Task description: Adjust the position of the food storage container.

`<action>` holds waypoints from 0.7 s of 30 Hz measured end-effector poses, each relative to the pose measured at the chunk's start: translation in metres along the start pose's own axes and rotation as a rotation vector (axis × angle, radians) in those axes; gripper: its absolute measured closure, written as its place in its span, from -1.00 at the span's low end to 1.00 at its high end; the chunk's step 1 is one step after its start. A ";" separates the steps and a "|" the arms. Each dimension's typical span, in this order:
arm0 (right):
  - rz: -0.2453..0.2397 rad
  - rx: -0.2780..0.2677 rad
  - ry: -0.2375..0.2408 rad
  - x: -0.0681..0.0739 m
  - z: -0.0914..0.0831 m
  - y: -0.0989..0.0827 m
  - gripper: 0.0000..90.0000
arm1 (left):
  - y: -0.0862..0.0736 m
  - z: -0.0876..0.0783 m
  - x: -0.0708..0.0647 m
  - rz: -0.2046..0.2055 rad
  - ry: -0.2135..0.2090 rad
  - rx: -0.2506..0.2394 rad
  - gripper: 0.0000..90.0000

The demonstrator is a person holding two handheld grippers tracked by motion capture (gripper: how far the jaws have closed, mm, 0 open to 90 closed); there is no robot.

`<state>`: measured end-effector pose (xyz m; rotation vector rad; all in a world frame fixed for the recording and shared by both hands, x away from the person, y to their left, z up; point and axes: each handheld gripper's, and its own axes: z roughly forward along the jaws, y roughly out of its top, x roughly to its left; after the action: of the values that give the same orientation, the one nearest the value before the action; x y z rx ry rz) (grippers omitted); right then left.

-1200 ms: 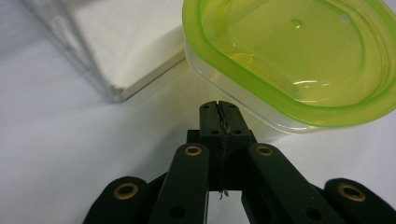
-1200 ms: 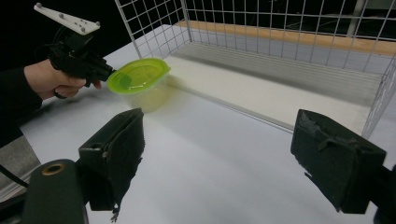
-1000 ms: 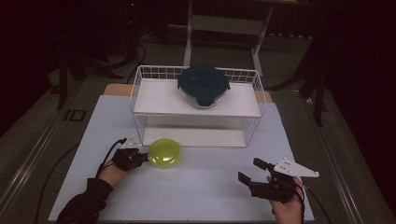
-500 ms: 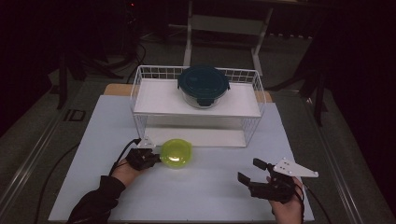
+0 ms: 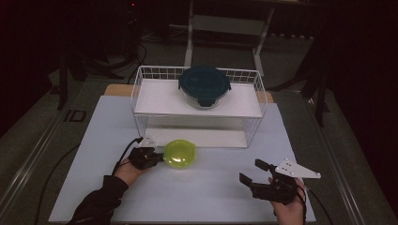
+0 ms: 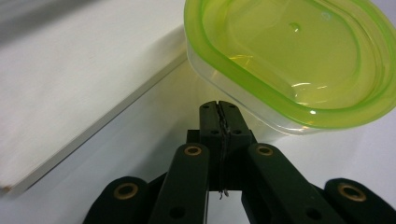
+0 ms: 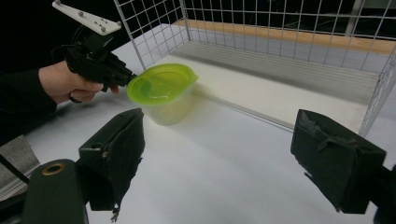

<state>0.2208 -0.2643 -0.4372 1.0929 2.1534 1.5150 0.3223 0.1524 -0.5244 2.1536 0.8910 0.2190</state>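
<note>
The left gripper [image 5: 157, 157] has its jaws pressed tight together, w/ nothing between them. Its tip sits right at the side of the green tub [image 5: 180, 153], touching it or just about. So the step looks like a push: the shut tip nudges the tub across the white table [image 5: 187, 201], not a grab.

The tub stands upright w/ its green lid on, near the front of the wire rack [image 5: 141, 89], just before the rack's bottom board [image 5: 211, 137]. In the left gripper view the tub [image 6: 289, 60] is just past the shut tip, and the board's edge [image 6: 93, 116] runs close by.

The right gripper [image 5: 256, 176] has its jaws spread wide, holding nothing. It rests well apart from the tub, near the front of the table.

Next move, I think: keep the push low and slow so the tub slides and doesn't tip. Or open up and pinch the rim to lift it.

Watch the board's edge: the tub could bump it. The rack wires at the sides are close too. On the top shelf sits a glass bowl w/ a dark lid [image 5: 204, 86], so that spot is taken. Lots of free table lies between the two grippers and toward the front.
</note>
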 end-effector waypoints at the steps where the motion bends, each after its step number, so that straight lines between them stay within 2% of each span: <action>1: -0.001 0.001 0.001 0.000 0.000 0.000 -0.62 | 0.001 0.001 -0.001 -0.001 -0.001 0.003 0.97; 8: -0.015 -0.005 -0.001 -0.001 -0.001 0.000 -0.57 | 0.010 0.013 -0.010 0.025 -0.013 0.013 0.97; 16: -0.016 -0.009 0.003 0.000 -0.001 0.000 -0.57 | 0.016 0.024 -0.017 0.017 -0.036 0.017 0.97; 21: -0.014 -0.003 0.001 0.000 -0.001 0.000 -0.57 | 0.020 0.031 -0.022 0.026 -0.050 0.026 0.97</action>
<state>0.2205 -0.2653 -0.4368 1.0746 2.1540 1.5126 0.3294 0.1101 -0.5283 2.1866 0.8421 0.1671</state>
